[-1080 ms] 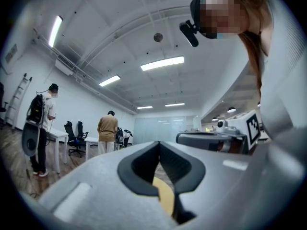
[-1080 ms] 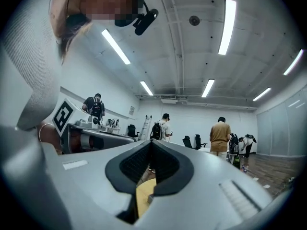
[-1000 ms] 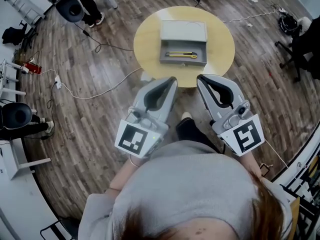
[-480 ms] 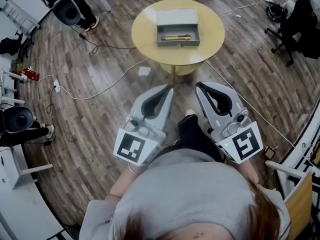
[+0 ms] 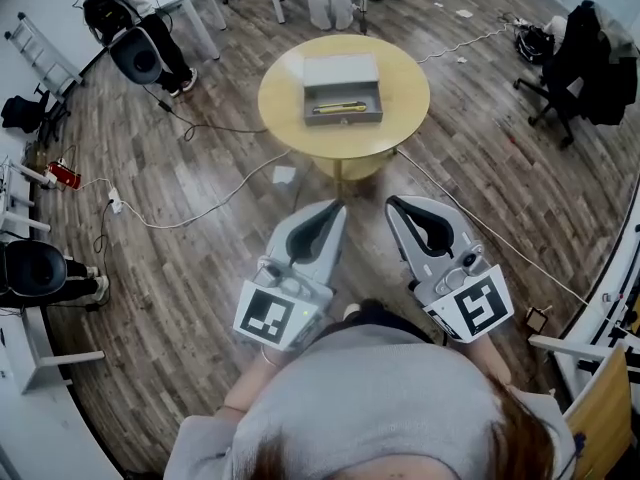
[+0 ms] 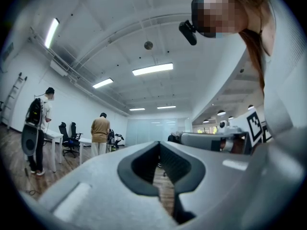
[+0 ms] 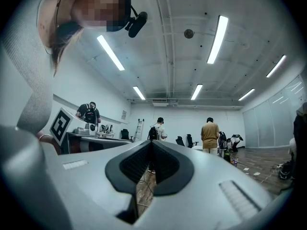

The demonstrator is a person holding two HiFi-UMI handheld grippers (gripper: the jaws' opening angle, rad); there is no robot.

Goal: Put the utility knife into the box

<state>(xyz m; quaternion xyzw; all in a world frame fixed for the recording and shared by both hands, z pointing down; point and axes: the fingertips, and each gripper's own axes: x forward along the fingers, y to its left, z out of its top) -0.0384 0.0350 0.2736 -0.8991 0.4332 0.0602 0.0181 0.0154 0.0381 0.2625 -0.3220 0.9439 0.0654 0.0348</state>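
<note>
1. The left gripper (image 5: 337, 207) and the right gripper (image 5: 392, 202) are both closed, with nothing between their jaws. They are held side by side over the floor.
2. Compared with a second ago, the round table (image 5: 290, 98) lies farther ahead of them, with more floor in between.
3. The utility knife (image 5: 338, 108) lies inside the open box (image 5: 345, 119) on that table, apparently lengthwise near the front wall.
4. A cable (image 5: 200, 193) trails over the wood floor (image 5: 180, 268). A black chair (image 5: 585, 53) stands at far right.
</note>
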